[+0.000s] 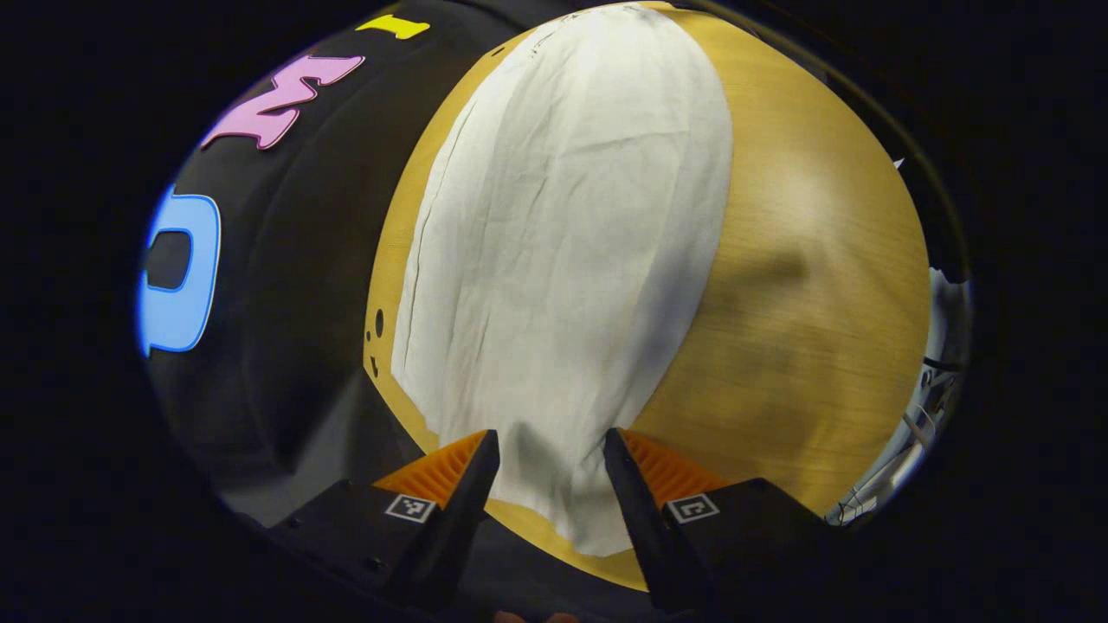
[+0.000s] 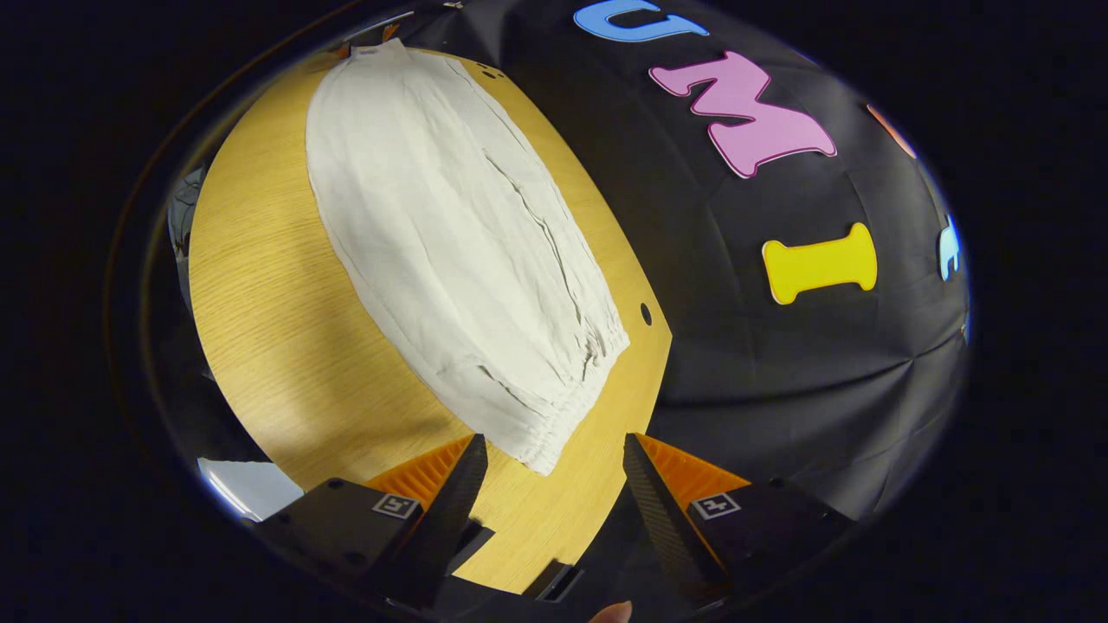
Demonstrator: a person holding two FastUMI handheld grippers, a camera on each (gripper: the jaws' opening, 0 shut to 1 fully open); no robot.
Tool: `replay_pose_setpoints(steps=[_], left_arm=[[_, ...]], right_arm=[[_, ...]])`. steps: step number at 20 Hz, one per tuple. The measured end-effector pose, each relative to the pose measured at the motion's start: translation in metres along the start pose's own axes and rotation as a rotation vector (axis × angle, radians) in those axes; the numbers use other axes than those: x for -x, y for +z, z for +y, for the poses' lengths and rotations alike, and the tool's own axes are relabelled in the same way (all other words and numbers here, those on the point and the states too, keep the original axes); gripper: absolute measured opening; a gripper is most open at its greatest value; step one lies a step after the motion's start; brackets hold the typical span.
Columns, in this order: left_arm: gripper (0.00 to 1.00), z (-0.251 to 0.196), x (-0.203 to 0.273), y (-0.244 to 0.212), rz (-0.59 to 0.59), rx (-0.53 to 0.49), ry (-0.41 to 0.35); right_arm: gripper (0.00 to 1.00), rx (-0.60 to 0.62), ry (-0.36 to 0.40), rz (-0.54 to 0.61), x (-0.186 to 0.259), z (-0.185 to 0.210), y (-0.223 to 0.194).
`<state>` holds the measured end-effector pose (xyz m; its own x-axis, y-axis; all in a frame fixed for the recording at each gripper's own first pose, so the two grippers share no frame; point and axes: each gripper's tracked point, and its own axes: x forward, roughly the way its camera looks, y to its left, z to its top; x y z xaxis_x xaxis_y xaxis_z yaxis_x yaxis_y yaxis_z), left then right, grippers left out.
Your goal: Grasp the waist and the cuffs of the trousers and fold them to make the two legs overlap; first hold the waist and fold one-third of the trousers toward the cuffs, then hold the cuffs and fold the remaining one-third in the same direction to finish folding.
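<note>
White trousers [image 1: 571,260] lie flat along a wooden table [image 1: 805,285], the two legs stacked on each other. In the left gripper view my left gripper [image 1: 551,450] hangs open just above the narrow cuff end [image 1: 589,519], near the table's edge. In the right gripper view the same trousers [image 2: 450,251] stretch away from me, and the gathered elastic waist [image 2: 563,415] lies closest. My right gripper [image 2: 554,452] is open right over the waist's near corner, with nothing between its fingers.
The table's [image 2: 268,329] bare wood runs alongside the trousers. Small holes [image 1: 378,324] mark the table near its edge by the black booth wall [image 2: 779,346]. Cables and equipment [image 1: 935,381] sit beyond the table's far side.
</note>
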<state>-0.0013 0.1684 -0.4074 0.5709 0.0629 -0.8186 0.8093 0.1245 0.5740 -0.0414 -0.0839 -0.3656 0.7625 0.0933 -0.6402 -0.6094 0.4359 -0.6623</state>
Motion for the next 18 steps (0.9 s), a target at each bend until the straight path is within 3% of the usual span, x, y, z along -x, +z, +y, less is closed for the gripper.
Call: replay_pose_setpoints(steps=[4,5,8,11,18], left_arm=[[0.56,0.005,-0.02,0.001,0.051,0.025,-0.019],[0.34,0.006,-0.022,0.001,0.055,0.021,-0.006],[0.13,0.004,-0.026,0.003,0.053,0.031,-0.004],[0.05,0.003,-0.026,0.002,0.05,0.074,-0.022],[0.06,0.002,-0.025,0.004,0.044,0.094,-0.03]], right_arm=[[0.98,-0.004,0.001,0.003,-0.007,-0.003,-0.004],[0.98,-0.002,0.004,0.004,-0.008,-0.003,-0.005],[0.98,0.017,0.016,0.002,-0.013,-0.001,-0.004],[0.97,0.077,0.047,-0.008,-0.019,0.006,-0.004],[0.97,0.193,0.139,0.007,-0.044,0.034,-0.015]])
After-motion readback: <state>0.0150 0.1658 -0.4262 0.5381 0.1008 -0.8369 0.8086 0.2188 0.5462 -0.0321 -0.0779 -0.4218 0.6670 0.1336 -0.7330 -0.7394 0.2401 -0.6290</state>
